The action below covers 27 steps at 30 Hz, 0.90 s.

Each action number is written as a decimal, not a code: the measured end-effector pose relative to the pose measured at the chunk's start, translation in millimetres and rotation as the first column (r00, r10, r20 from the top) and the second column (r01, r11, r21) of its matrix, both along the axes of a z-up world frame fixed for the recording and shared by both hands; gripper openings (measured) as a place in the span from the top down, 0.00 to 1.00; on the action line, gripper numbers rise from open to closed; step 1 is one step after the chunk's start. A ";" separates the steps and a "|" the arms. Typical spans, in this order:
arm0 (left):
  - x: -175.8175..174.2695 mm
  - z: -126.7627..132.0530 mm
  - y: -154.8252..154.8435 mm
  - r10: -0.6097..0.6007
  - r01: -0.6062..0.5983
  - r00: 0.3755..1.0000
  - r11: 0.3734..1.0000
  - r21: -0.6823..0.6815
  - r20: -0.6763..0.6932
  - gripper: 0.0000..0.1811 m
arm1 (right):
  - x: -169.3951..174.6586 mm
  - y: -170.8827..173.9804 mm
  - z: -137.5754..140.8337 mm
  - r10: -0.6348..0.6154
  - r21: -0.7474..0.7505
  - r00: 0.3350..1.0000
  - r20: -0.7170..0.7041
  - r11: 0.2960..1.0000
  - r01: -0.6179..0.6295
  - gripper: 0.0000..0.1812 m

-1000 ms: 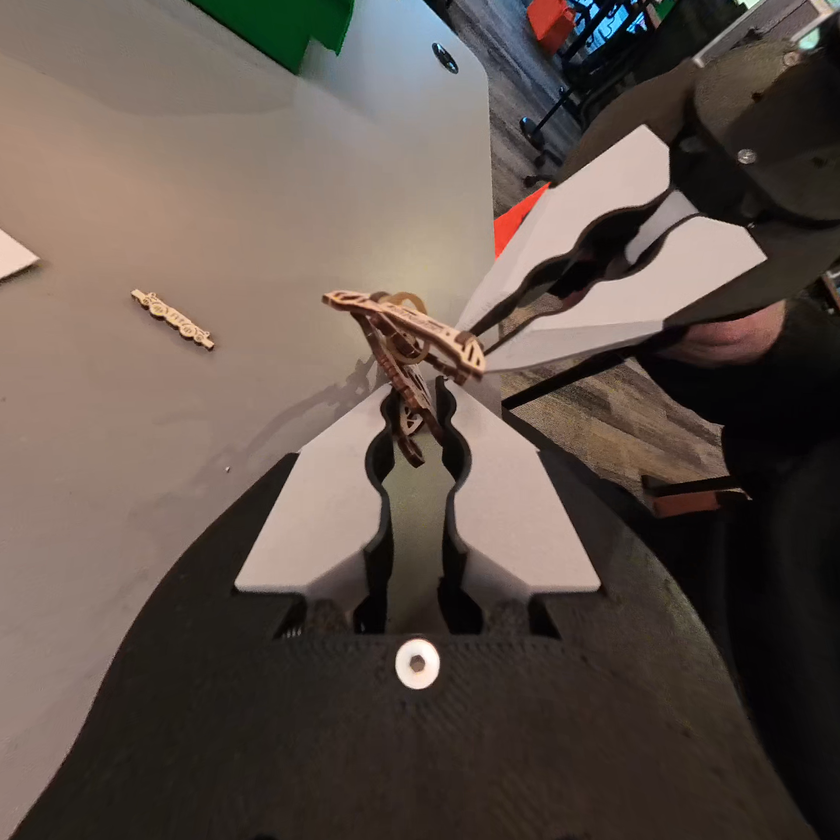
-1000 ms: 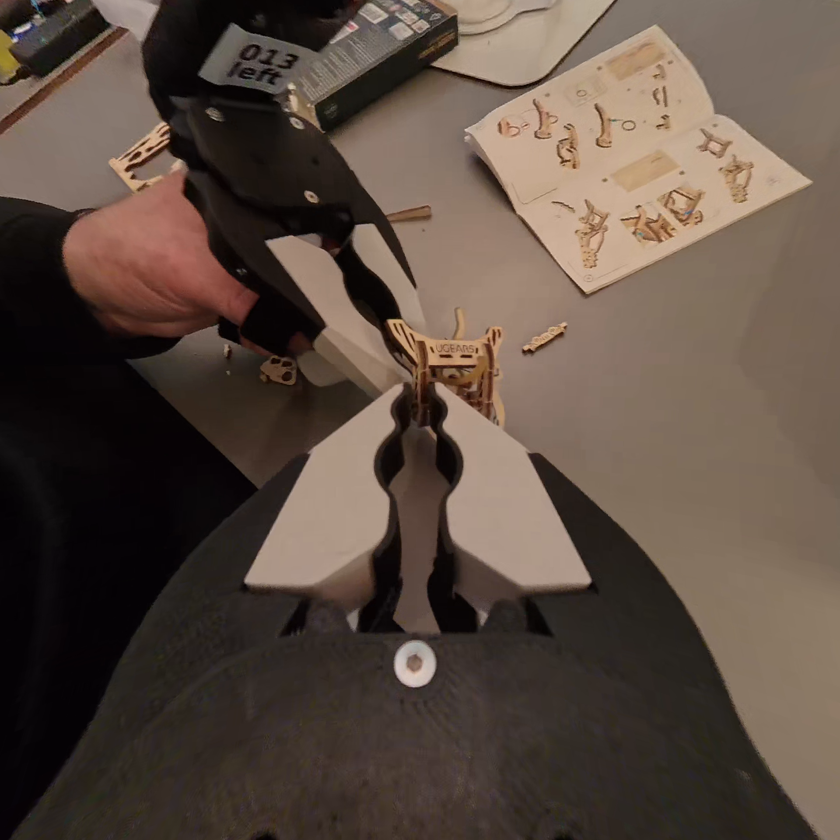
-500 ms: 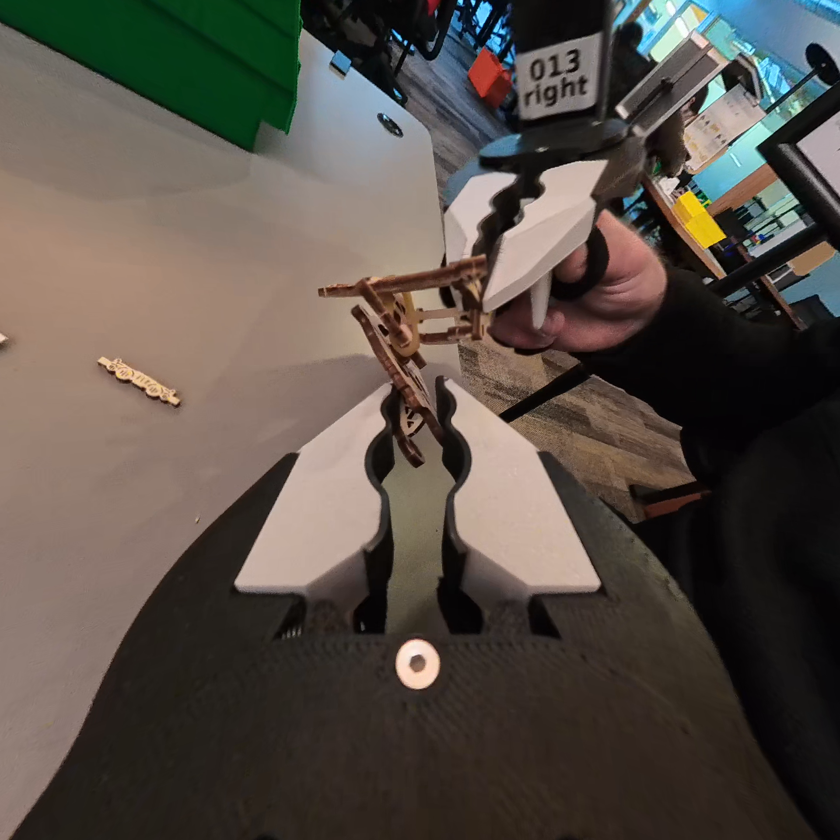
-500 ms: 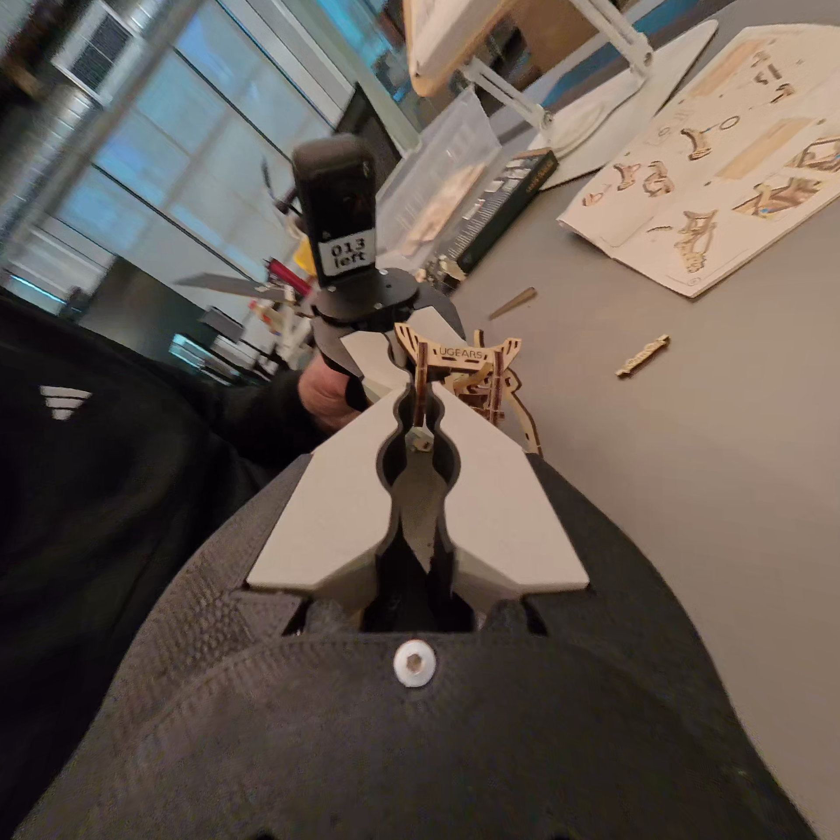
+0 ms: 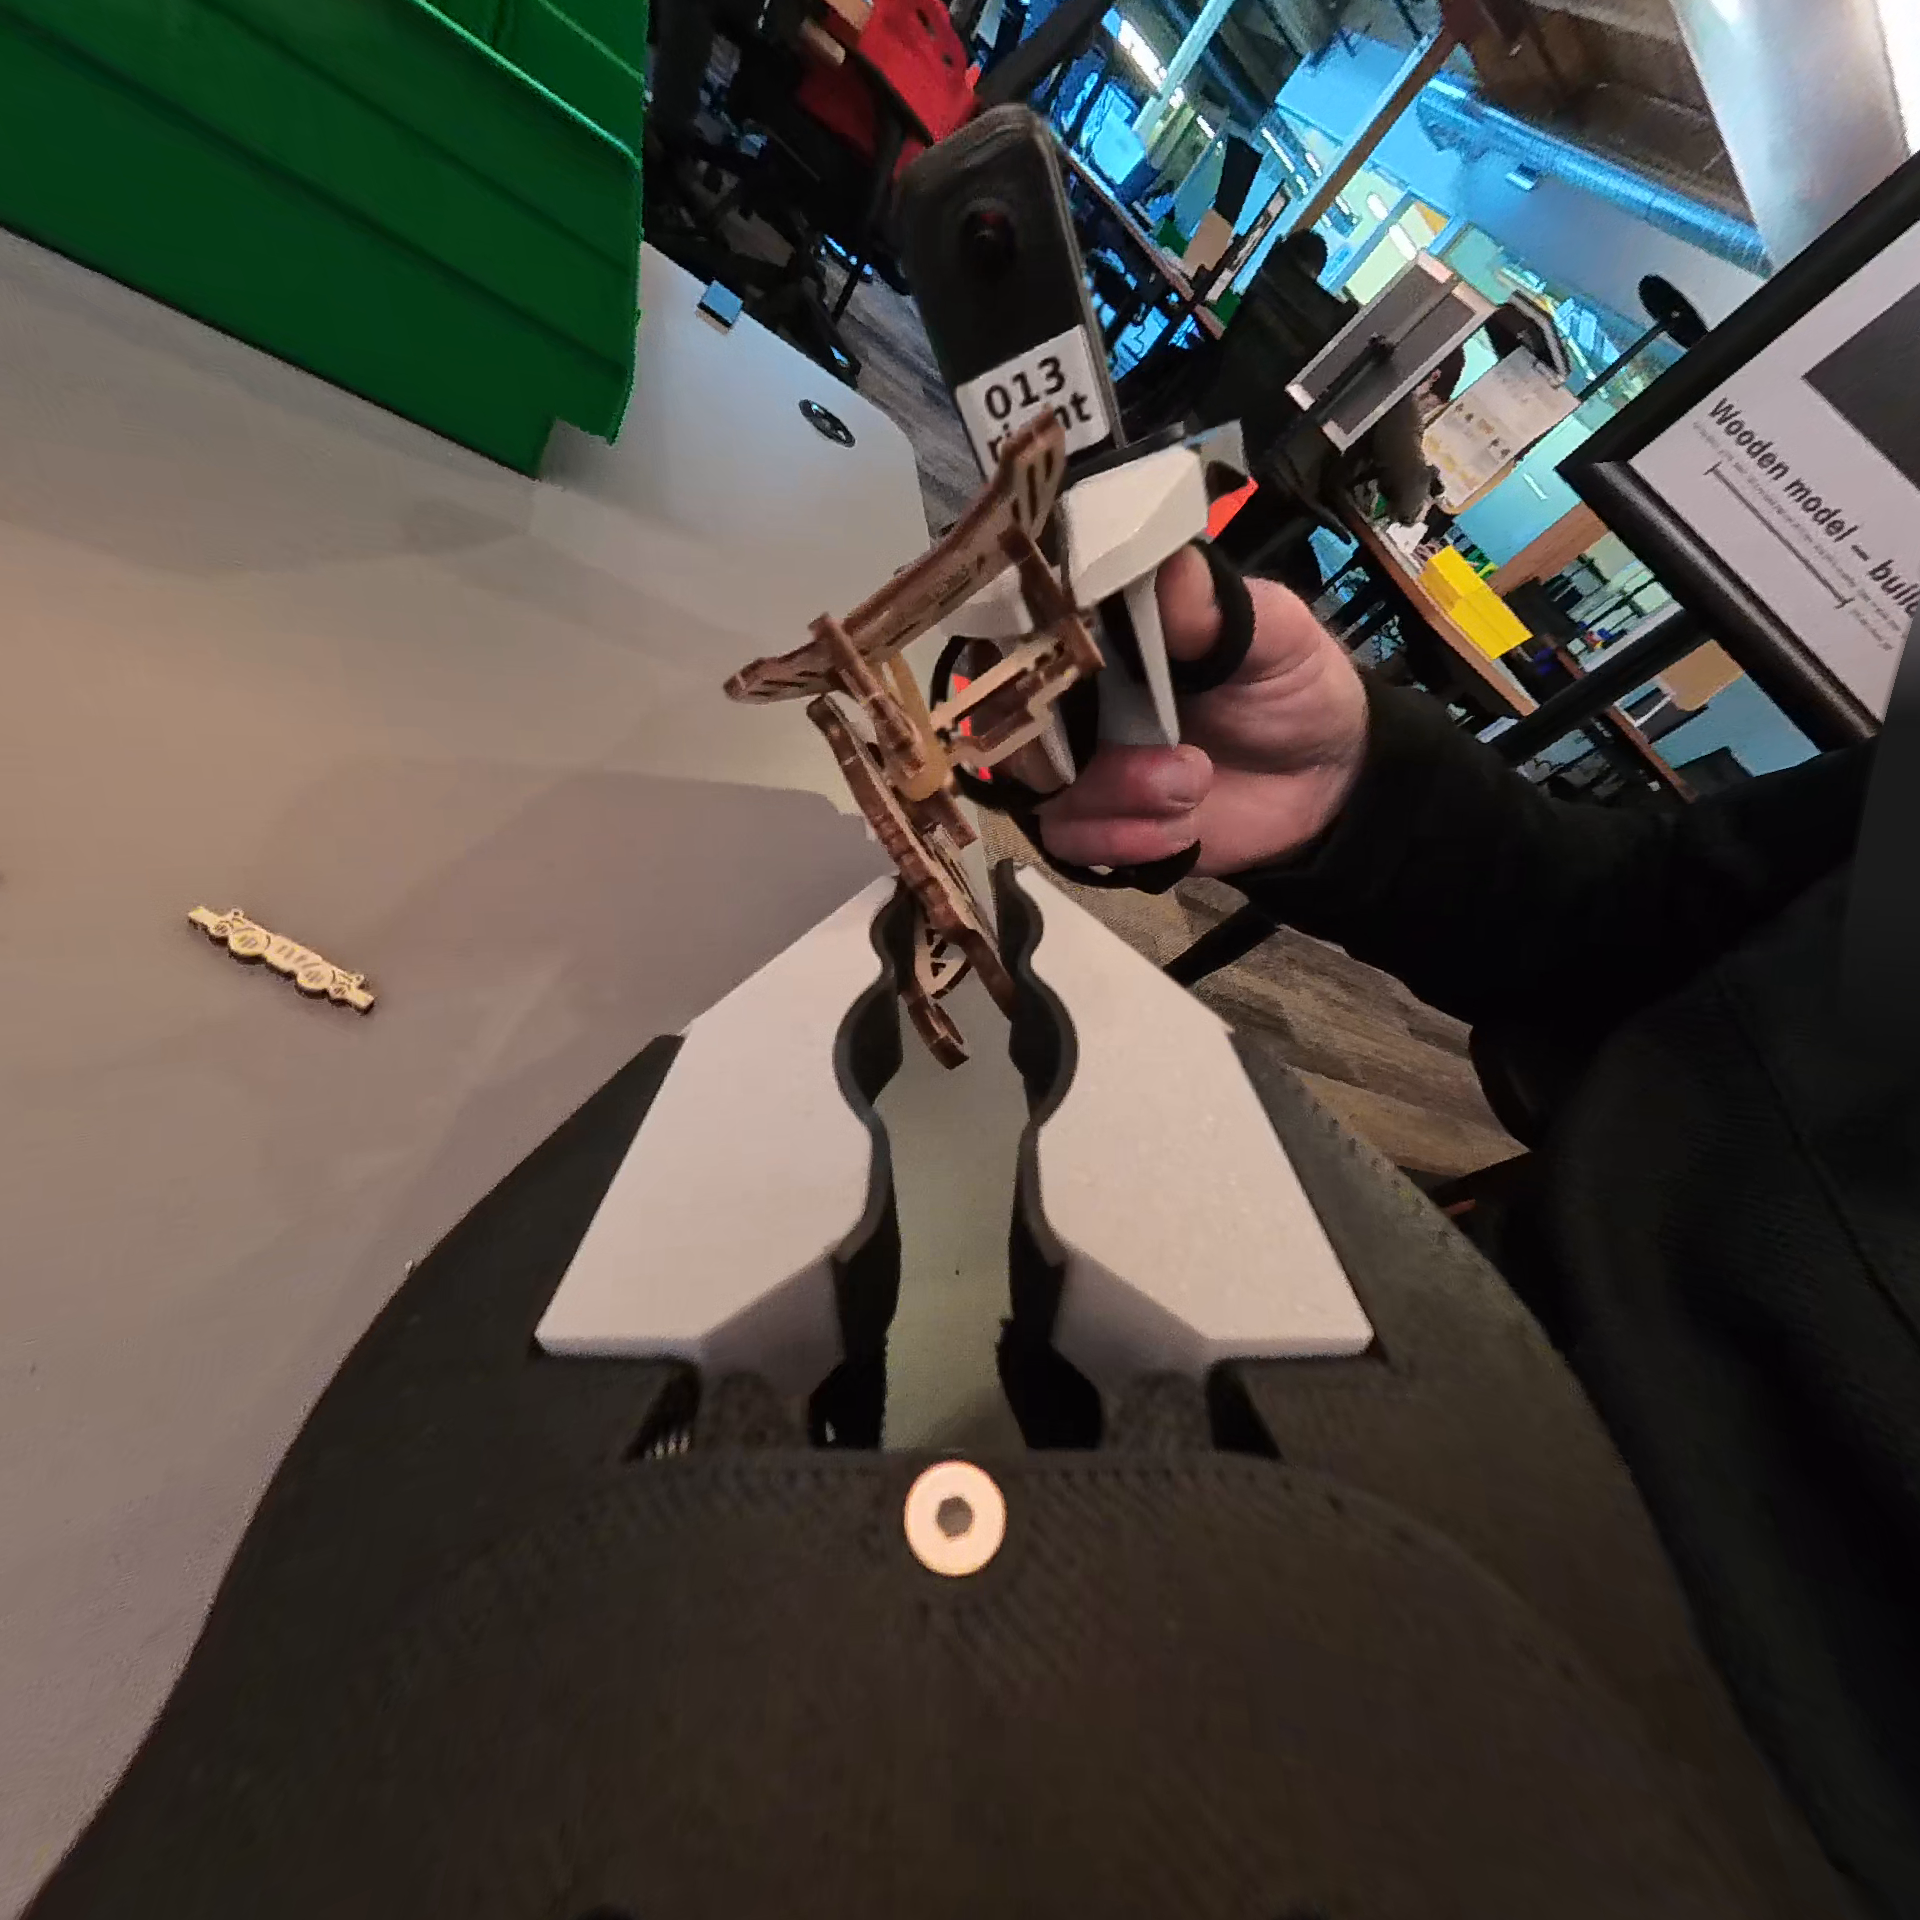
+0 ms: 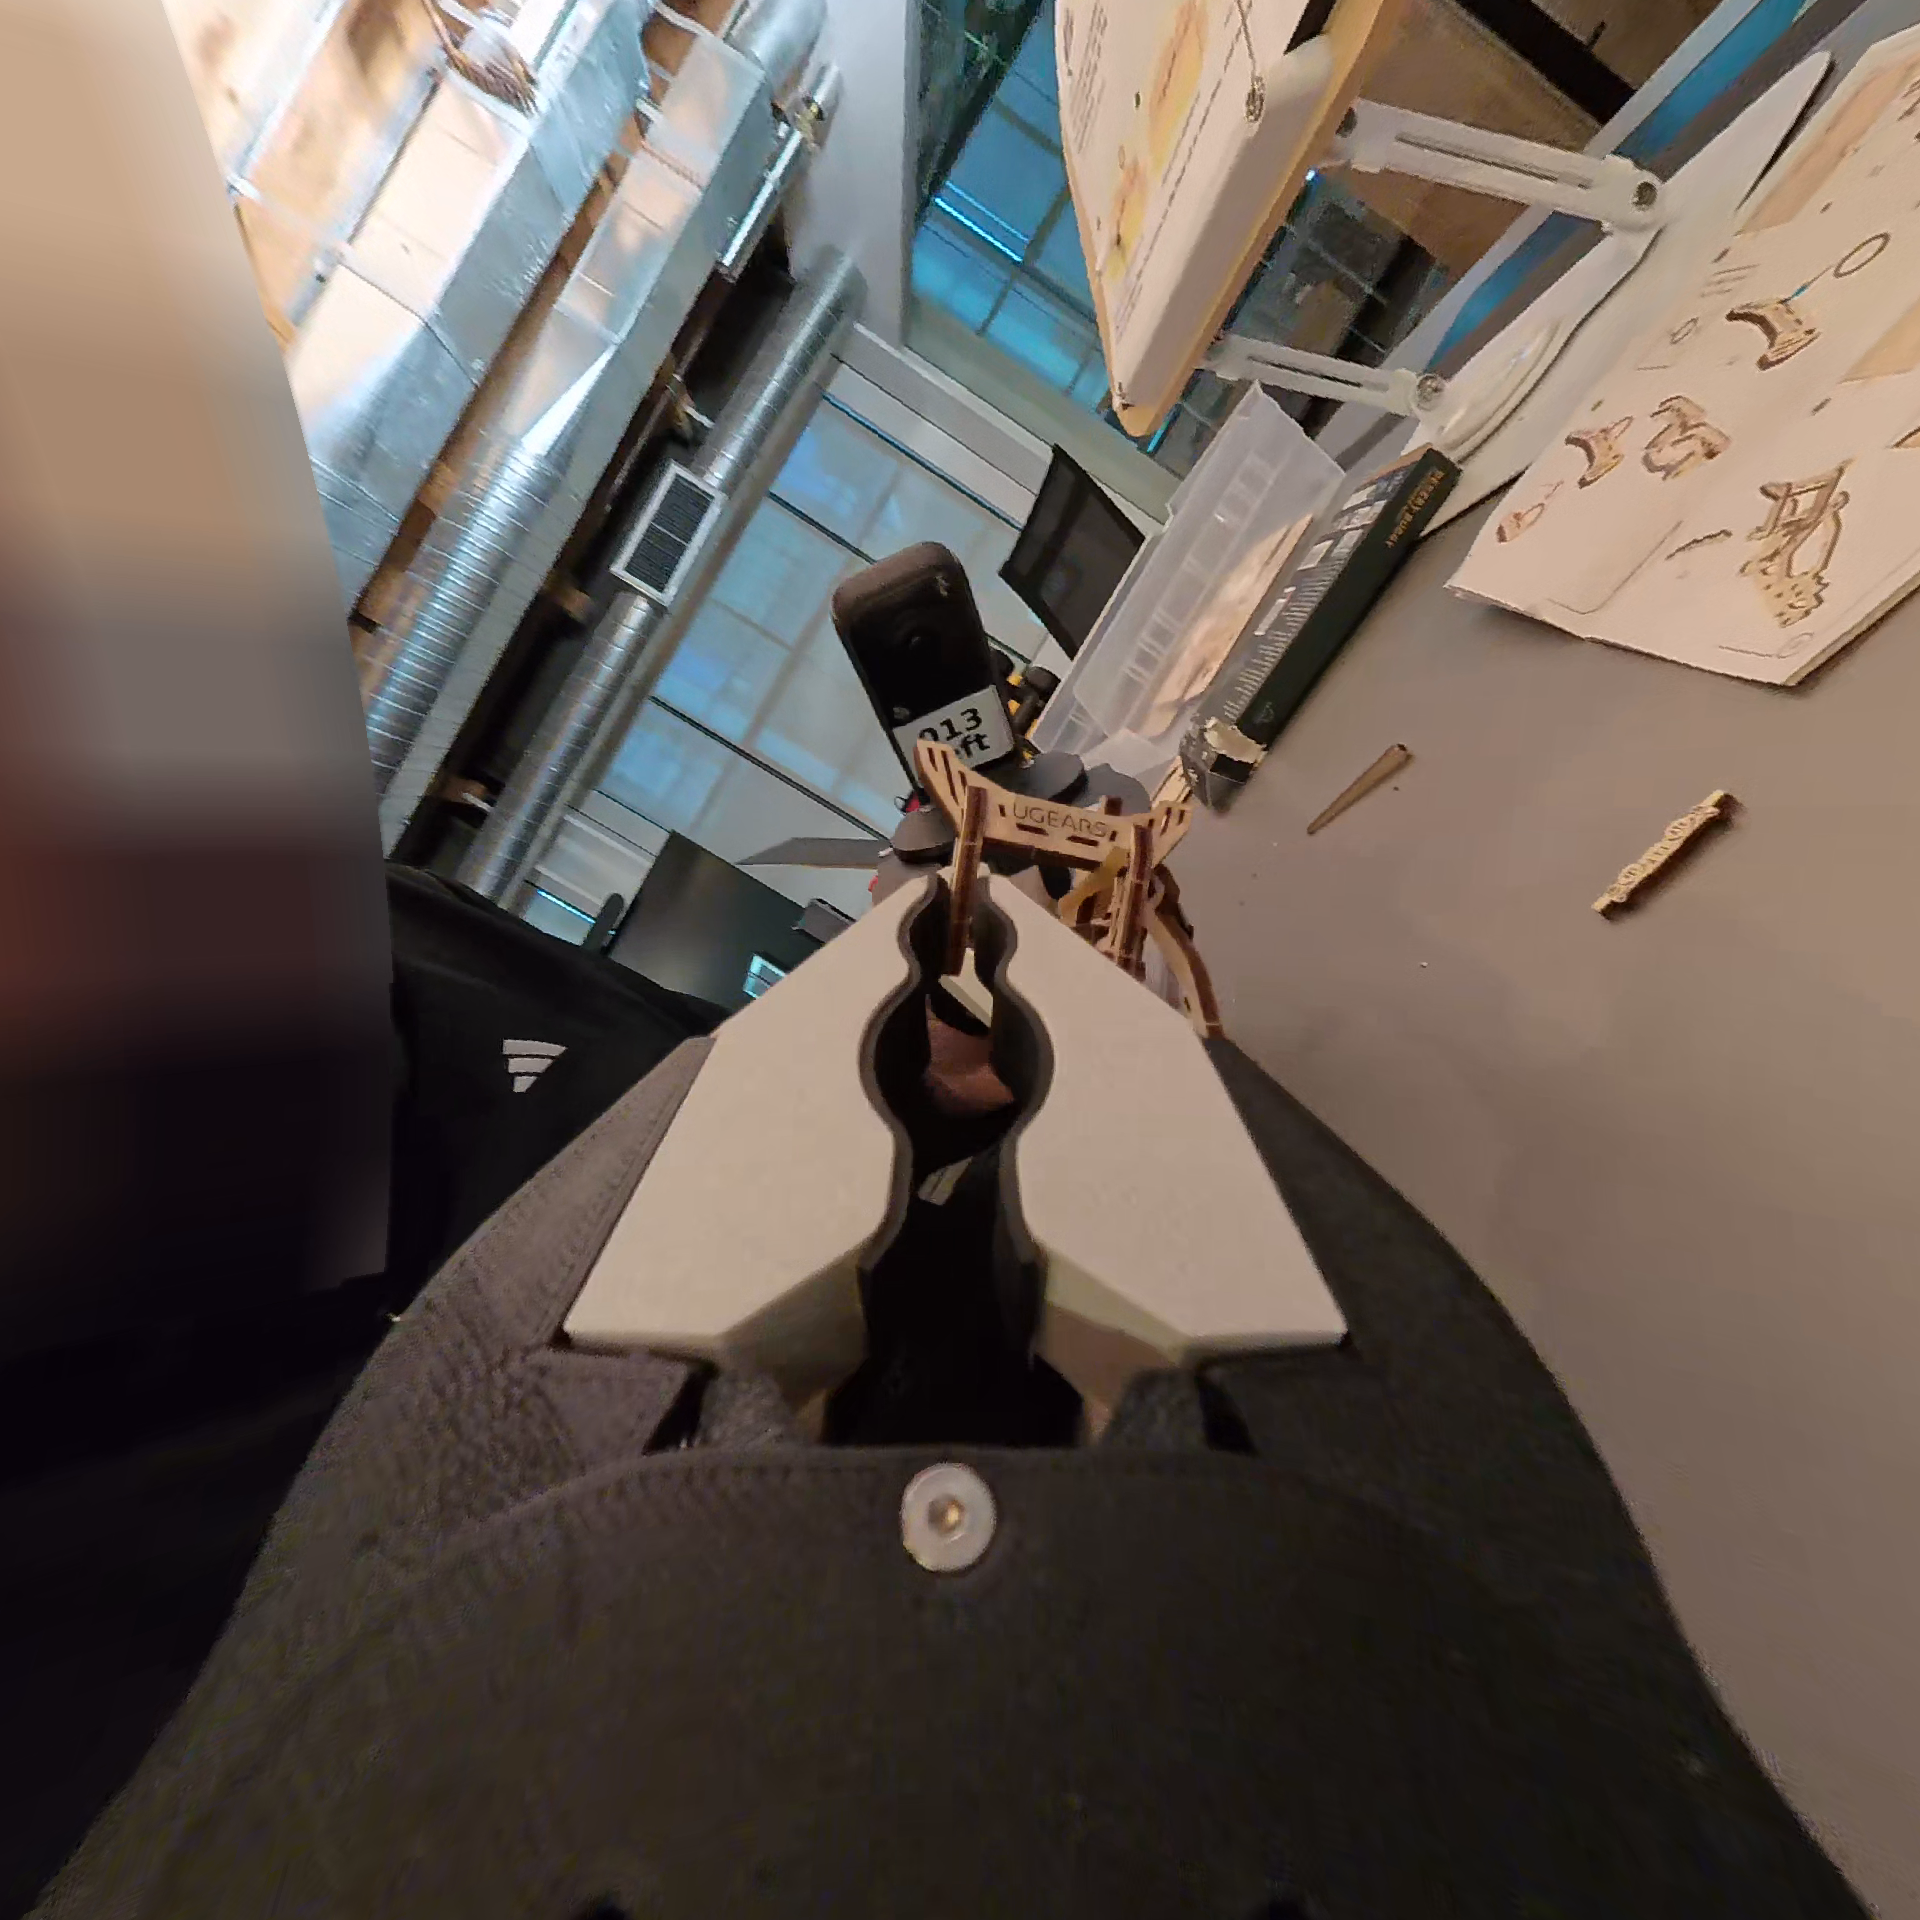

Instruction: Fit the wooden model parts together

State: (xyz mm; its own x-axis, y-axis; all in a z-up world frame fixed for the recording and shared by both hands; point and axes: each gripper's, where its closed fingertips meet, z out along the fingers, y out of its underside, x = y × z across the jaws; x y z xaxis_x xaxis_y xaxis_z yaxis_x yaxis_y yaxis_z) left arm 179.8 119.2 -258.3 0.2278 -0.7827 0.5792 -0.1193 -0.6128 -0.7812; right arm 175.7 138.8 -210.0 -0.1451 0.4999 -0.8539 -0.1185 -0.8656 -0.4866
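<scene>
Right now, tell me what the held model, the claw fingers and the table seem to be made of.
Model: thin laser-cut plywood, pale faces, dark burnt-looking edges, slotted joints.
Left claw fingers: matte light-grey plastic, faintly grainy, probably 3D-printed; the black body behind shows layered print lines.
Table: smooth matte grey top, likely laminate; its core cannot be told.

The left gripper [image 5: 945,914] and the right gripper [image 6: 961,920] are raised and face each other, each clamped on the wooden model [image 5: 914,707]. A bare hand [image 5: 1216,748] grips the right gripper's handle.
</scene>
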 end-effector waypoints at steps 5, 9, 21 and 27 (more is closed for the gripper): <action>1.4 1.6 -2.7 -0.020 0.020 1.000 1.000 0.003 -0.003 0.93 | 1.6 -0.1 3.4 0.011 0.010 1.000 -0.010 1.000 -0.011 0.99; 2.2 3.4 -1.9 -0.019 0.019 1.000 1.000 0.011 0.000 0.93 | 3.9 2.3 5.4 0.020 -0.005 0.999 -0.030 1.000 -0.020 0.99; 5.5 10.1 -6.8 -0.063 0.066 0.996 0.997 -0.046 0.060 0.93 | 3.7 -0.4 9.7 0.027 0.088 1.000 0.007 0.996 -0.028 0.99; 5.0 11.8 -7.6 -0.081 0.084 0.995 0.995 -0.052 0.059 0.93 | 6.6 3.5 11.8 0.032 0.077 0.999 -0.016 0.997 -0.031 0.99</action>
State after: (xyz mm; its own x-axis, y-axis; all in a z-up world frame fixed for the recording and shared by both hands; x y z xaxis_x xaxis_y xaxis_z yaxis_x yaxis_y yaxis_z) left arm 184.8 111.6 -246.5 0.1294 -0.7646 0.6314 -0.1281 -0.6443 -0.7540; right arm 182.3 142.3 -198.2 -0.1767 0.5584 -0.8105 -0.1007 -0.8294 -0.5494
